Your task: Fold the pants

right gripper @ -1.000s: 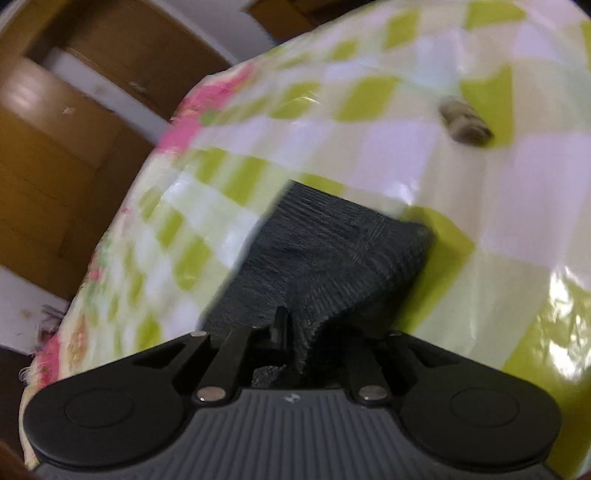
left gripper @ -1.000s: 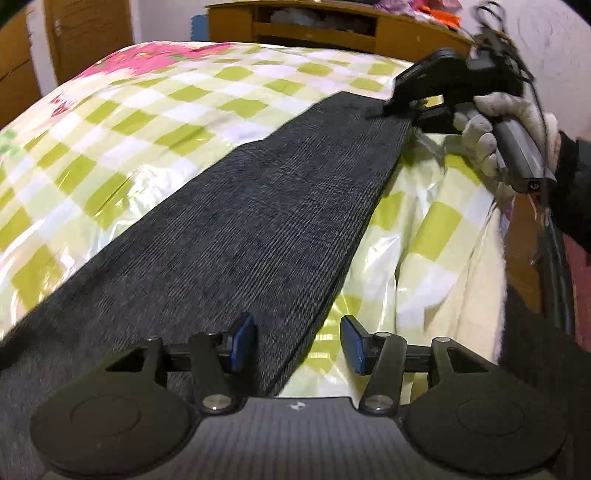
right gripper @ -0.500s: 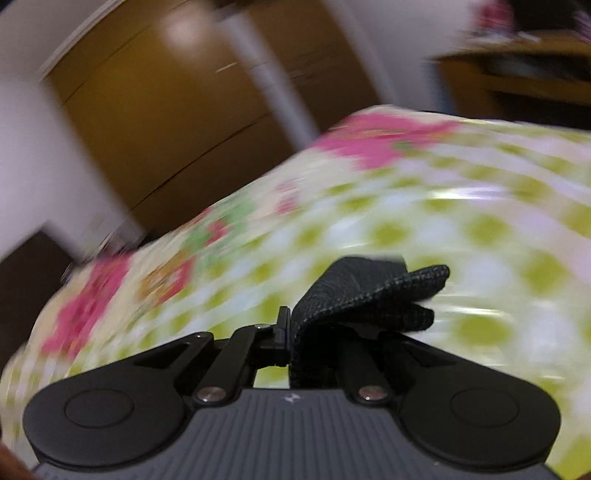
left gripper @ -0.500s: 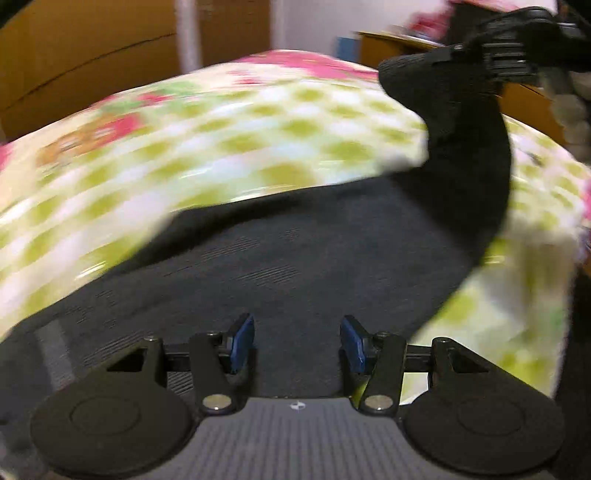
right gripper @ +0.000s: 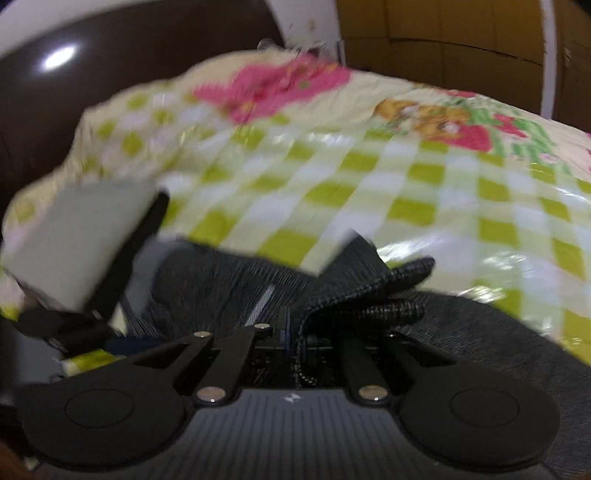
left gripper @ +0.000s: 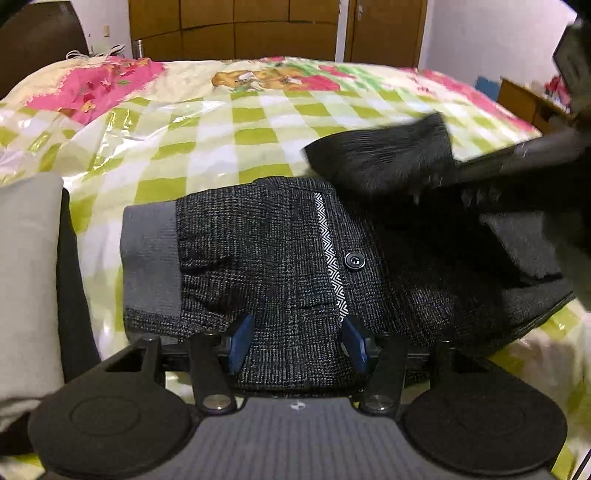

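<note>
Dark grey woven pants (left gripper: 266, 258) lie on the checked bedspread (left gripper: 236, 122), waistband end with a grey band and a button toward me. My left gripper (left gripper: 297, 343) is open, its blue pads either side of the waist fabric, low over it. My right gripper (right gripper: 291, 339) is shut on the pants' leg hem (right gripper: 369, 295) and holds it up over the waist part; in the left wrist view that lifted hem (left gripper: 384, 155) is blurred at the right, above the pants.
A folded grey garment (left gripper: 26, 273) lies at the left edge of the bed, also in the right wrist view (right gripper: 74, 240). Wooden wardrobes (left gripper: 236, 29) stand behind the bed. A dark headboard (right gripper: 110, 55) is at the left.
My right gripper has carried the leg hem from the far end of the bed back over the waist end. My left gripper has swung from the leg to the waistband, still open.
</note>
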`<action>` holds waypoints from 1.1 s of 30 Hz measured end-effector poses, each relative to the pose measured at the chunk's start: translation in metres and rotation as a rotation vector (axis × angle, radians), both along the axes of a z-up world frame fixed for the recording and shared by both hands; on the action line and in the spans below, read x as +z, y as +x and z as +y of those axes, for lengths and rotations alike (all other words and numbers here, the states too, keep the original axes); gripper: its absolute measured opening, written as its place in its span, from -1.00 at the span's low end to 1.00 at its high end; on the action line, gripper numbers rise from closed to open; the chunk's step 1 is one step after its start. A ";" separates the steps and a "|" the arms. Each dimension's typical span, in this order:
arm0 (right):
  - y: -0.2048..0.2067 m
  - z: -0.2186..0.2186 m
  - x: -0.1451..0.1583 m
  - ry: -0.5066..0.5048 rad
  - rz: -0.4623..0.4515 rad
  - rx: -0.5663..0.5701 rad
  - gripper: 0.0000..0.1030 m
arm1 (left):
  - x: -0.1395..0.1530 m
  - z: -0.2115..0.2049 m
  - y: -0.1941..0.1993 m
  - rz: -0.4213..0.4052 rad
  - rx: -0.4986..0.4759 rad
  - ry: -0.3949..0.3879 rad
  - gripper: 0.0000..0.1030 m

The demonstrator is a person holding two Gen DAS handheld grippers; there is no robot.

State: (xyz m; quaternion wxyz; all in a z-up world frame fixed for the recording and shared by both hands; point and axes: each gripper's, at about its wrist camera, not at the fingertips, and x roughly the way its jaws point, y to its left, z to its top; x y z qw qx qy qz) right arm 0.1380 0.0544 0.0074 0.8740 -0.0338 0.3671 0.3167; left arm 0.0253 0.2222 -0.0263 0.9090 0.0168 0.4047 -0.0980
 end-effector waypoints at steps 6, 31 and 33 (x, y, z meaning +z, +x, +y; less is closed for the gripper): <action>-0.005 0.003 -0.003 -0.084 -0.045 -0.007 -0.79 | -0.005 0.006 0.001 -0.029 -0.008 -0.055 0.26; -0.010 0.111 0.024 0.039 -0.051 0.155 -0.90 | -0.008 0.026 -0.023 -0.071 -0.002 -0.108 0.27; -0.009 0.123 0.009 0.007 -0.056 0.157 -0.86 | -0.007 0.028 -0.030 -0.069 0.005 -0.112 0.27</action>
